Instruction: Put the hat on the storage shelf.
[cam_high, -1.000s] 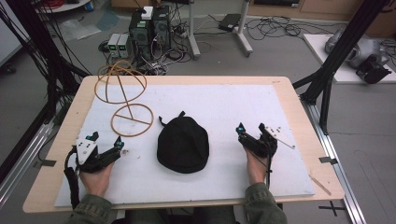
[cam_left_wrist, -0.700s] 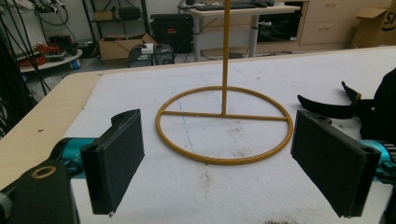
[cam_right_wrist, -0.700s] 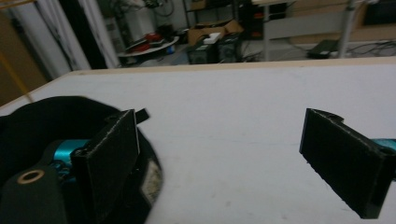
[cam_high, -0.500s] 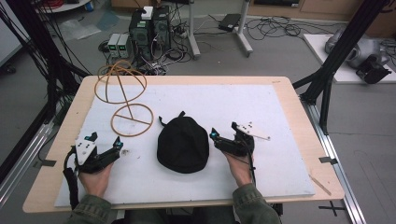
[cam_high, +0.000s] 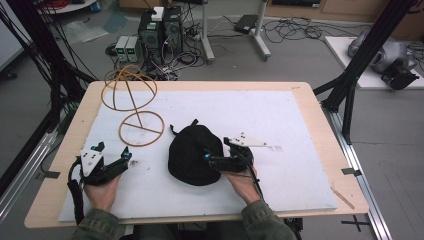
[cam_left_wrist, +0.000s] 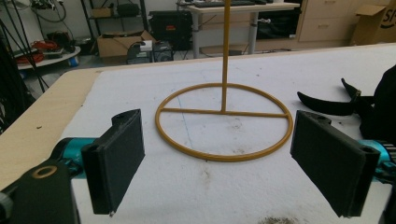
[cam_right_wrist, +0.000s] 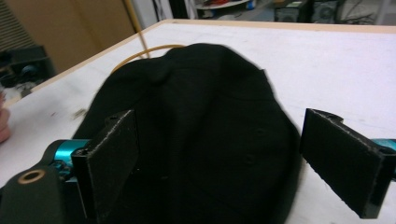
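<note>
— Both tongs gape empty: left tongs idle at eight o'clock, right tongs straddling the soft black fabric cap mid-surface.

— Limp, light; I'd pinch its near rim. Yellow wire stand beyond, eleven o'clock.

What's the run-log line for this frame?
right gripper: open, at black cap | left gripper: open, idle | wire stand: untouched

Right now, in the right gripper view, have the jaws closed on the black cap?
No: the right gripper has its jaws wide apart, with the black cap between them.
</note>
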